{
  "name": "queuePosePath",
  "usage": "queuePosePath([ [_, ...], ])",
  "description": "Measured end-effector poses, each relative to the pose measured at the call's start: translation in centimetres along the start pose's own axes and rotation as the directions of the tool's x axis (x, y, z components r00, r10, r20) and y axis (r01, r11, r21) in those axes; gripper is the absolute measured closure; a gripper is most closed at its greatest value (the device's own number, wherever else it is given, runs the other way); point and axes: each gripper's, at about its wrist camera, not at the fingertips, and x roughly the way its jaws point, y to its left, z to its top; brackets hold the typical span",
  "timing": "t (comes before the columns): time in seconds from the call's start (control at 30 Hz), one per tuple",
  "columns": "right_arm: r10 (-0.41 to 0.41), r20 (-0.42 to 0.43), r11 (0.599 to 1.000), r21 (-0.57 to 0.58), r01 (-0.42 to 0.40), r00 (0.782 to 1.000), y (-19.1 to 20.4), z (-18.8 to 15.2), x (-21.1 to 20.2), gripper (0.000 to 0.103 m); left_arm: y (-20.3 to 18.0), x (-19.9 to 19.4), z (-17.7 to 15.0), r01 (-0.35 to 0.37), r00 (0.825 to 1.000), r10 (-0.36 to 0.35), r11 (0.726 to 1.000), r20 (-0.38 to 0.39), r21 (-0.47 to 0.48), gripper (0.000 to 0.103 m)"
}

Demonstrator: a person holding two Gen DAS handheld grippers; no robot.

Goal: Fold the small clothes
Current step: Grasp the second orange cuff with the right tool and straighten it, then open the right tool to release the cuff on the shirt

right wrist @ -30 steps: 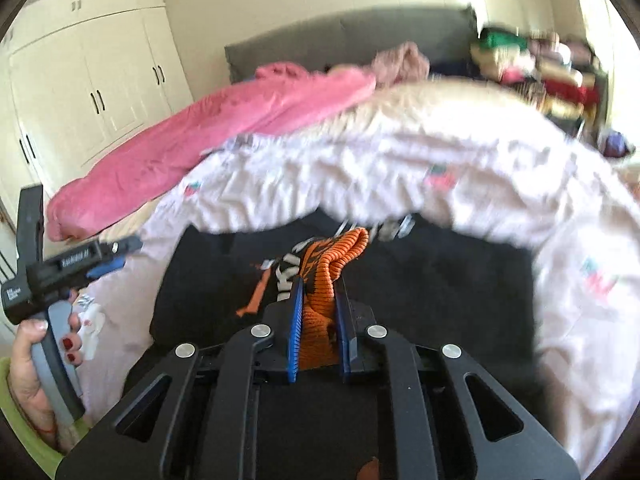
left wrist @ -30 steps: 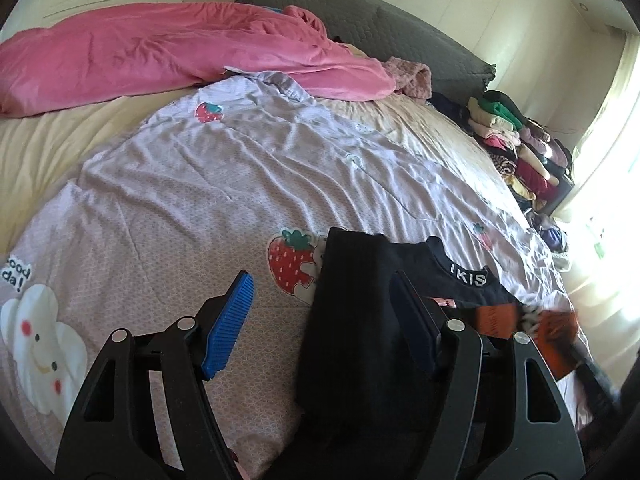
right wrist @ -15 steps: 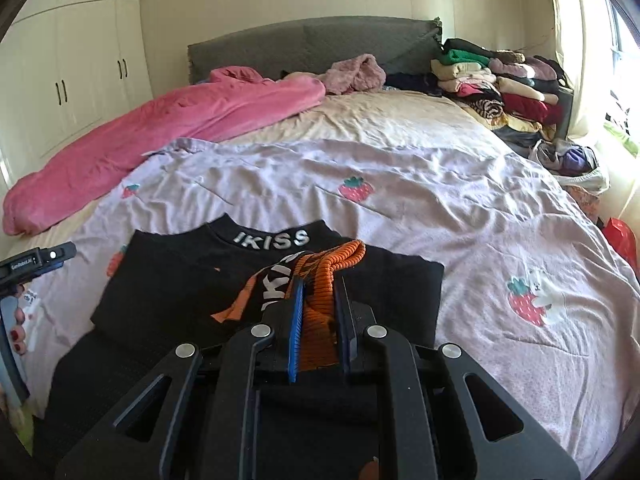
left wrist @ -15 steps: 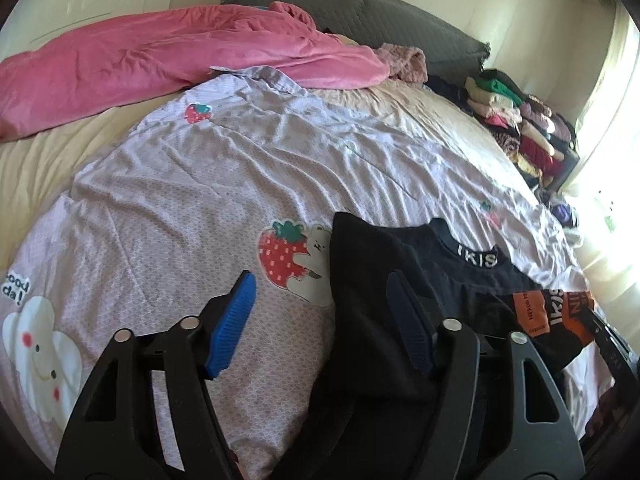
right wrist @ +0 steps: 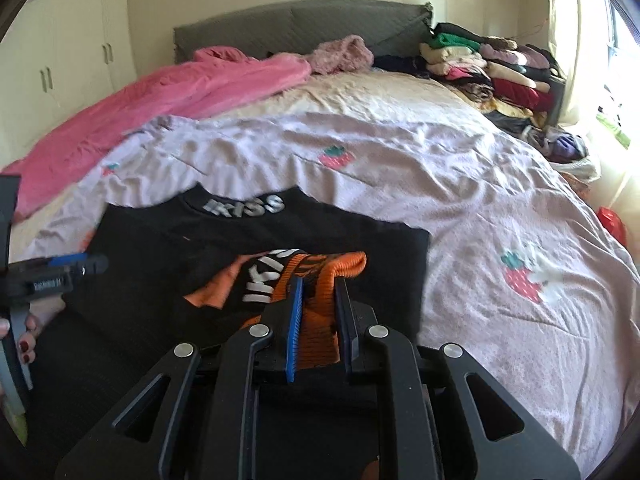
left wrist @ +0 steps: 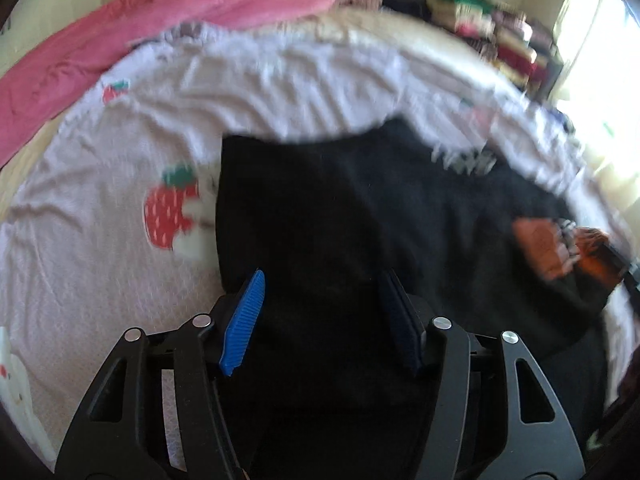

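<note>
A small black sweater (right wrist: pixel 200 248) with "IKISS" on its collar lies flat on the lilac strawberry-print sheet (right wrist: pixel 480 208). My right gripper (right wrist: pixel 320 304) is shut on the sweater's orange ribbed cuff (right wrist: pixel 320 280), holding the sleeve over the sweater's body. In the blurred left wrist view the same sweater (left wrist: pixel 340 208) fills the middle. My left gripper (left wrist: pixel 324 312) is open, its blue pads over the sweater's lower left part, holding nothing. The left gripper also shows at the left edge of the right wrist view (right wrist: pixel 52 276).
A pink blanket (right wrist: pixel 180 96) lies along the far left of the bed. A grey headboard (right wrist: pixel 300 24) stands behind. A stack of folded clothes (right wrist: pixel 488 68) sits at the far right, by a bright window. White wardrobes (right wrist: pixel 60 64) stand at left.
My left gripper has swung right and forward over the black sweater, still open. My right gripper has kept hold of the orange cuff and moved slightly forward over the sweater.
</note>
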Motion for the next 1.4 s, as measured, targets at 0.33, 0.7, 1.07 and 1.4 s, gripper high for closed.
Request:
queuePosePath([
  [0.33, 0.034, -0.013, 0.999, 0.018, -0.034, 0.999, 0.6, -0.8, -0.9, 0.074, -0.6, -3.5, -0.2, 0.012, 0.993, -0.015, 1.000, 0.113, 0.022, 0.052],
  [0.7, 0.163, -0.050, 0.977, -0.133, -0.168, 0.985, 7.6, 0.3, 0.2, 0.058, -1.1, -0.4, -1.4, 0.078, 0.995, -0.077, 0.997, -0.058, 0.024, 0.052],
  [1.07, 0.161, -0.173, 0.981, -0.081, -0.177, 0.972, 6.1, -1.7, 5.6, 0.051, -1.4, -0.4, -1.7, 0.081, 0.996, -0.078, 0.996, -0.051, 0.044, 0.052],
  [1.4, 0.175, -0.106, 0.976, -0.108, -0.186, 0.979, 7.0, -2.4, 0.6, 0.047, -2.0, -2.7, -2.2, 0.080, 0.997, -0.078, 0.992, -0.023, 0.093, 0.050],
])
